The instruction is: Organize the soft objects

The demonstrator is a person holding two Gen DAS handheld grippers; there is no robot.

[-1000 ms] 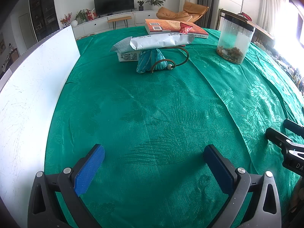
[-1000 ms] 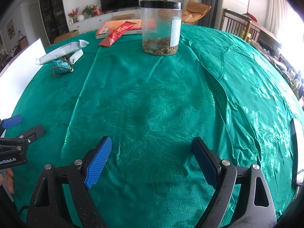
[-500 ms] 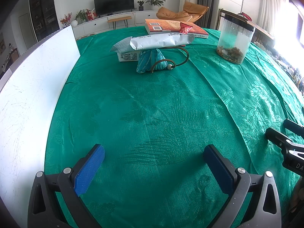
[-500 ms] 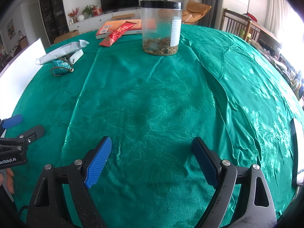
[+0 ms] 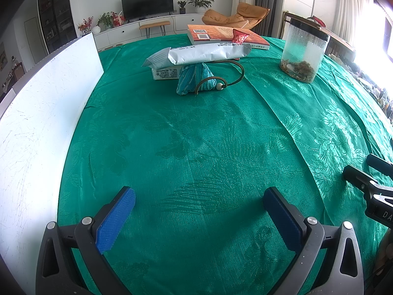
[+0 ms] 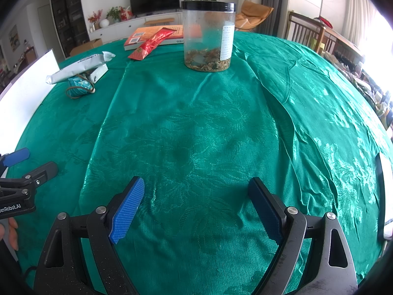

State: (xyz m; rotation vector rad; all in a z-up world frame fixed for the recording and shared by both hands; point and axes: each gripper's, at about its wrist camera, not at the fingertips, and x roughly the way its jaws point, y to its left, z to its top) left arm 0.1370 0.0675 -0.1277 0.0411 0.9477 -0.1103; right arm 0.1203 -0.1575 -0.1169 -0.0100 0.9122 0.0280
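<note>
The left tool (image 5: 199, 211) hovers low over the green cloth of the table (image 5: 196, 147) with its blue pads spread wide and nothing between them. The right tool (image 6: 196, 201) is likewise wide open and empty, just beside the left one, above a bare stretch of cloth.

Outward from the left tool, well apart from it toward the far side, sits the cluster that the task most likely concerns. A small teal fabric pouch (image 5: 194, 80) rests on the cloth with a brown cord loop (image 5: 235, 72) and a pale bead curling round its right side. A white soft packet (image 5: 199, 54) lies across the top of the pouch and of a small white box (image 5: 164, 73) behind it. Further back a red sachet (image 5: 239, 36) lies on an orange book (image 5: 228, 36). To the right stands a clear jar (image 6: 208, 36) with a black lid and dried matter at the bottom.

The pouch looks light and squashy, so it should yield under the pads; a pinch across its bulging middle seems safest, since the cord may snag or slip. The packet looks light, floppy and smooth-skinned; gripped at one end it would probably droop, so taking it near the middle of its length seems better. Lifting it first would free the pouch beneath.
</note>
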